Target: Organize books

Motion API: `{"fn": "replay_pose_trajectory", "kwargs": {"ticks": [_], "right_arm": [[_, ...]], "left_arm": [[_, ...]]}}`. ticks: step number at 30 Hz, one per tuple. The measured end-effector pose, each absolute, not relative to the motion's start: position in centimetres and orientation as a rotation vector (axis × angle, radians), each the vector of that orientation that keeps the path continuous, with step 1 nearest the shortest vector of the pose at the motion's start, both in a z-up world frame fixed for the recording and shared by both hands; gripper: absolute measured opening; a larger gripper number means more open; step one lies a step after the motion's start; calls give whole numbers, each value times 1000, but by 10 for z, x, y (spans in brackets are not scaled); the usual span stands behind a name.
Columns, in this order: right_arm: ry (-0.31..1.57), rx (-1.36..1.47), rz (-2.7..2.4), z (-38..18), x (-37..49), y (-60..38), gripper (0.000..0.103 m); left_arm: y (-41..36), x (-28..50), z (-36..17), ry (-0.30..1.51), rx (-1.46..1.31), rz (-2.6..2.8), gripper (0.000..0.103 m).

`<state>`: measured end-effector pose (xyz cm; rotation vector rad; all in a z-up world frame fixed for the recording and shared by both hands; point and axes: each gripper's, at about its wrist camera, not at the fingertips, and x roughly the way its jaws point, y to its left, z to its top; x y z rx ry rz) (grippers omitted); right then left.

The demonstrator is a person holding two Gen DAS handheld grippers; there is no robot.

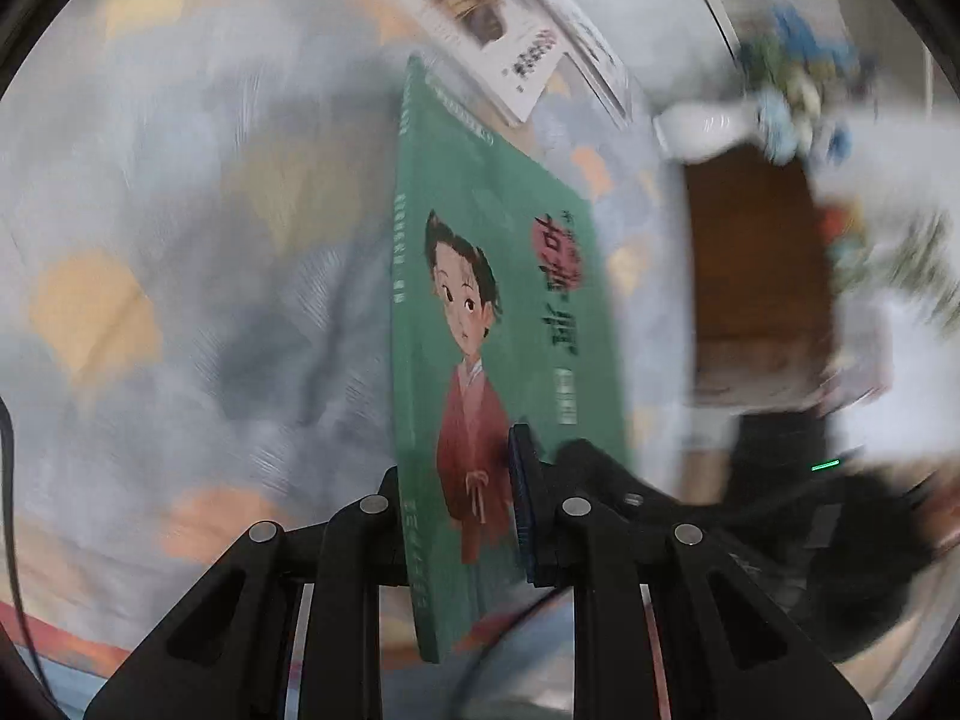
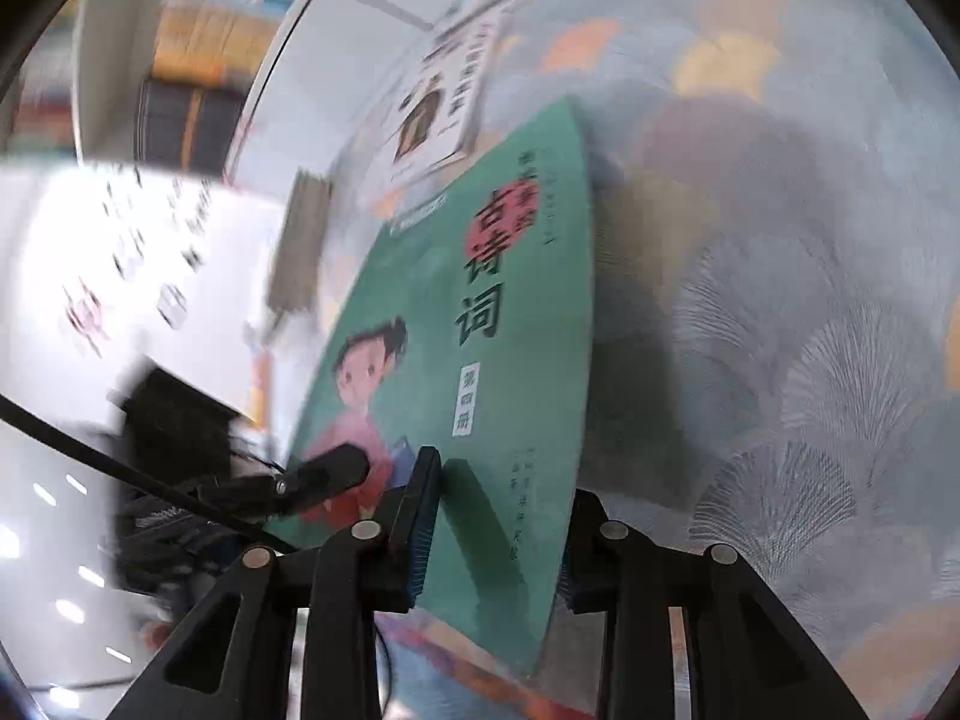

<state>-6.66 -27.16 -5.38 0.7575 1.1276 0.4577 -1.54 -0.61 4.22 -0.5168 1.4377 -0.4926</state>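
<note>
A home room, patterned bedsheet (image 1: 180,240), children's books (image 1: 510,60) scattered, wooden floor (image 1: 756,252) beside.

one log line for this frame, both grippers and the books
left gripper: shut on green book | right gripper: shut on green book | white book: lying on patterned cloth beyond

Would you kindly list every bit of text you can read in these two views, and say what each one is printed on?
"古诗词": large title on the green book held in the right gripper.
"第四册": white label below that title.
Green book in the left gripper: title too blurred to read.
White book on the patterned cloth: print too blurred.
Shelf spines: unreadable.
</note>
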Motion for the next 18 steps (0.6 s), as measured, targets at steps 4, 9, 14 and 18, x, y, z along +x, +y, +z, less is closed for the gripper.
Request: {"fn": "replay_pose_trajectory", "kwargs": {"ticks": [4,9,14,18], "right_arm": [[1113,512,409,-31,-70,-236,32],[1060,413,401,-2,-78,-203,32],[982,356,412,37,-80,-161,31],[937,321,471,68,-62,-121,32]], "left_arm": [[-6,-19,67,1344,-395,-565,17],[28,-15,87,1284,-389,-617,17],[75,-12,119,1194,-415,-631,17],[129,-6,139,1116,-476,-586,17]]}}
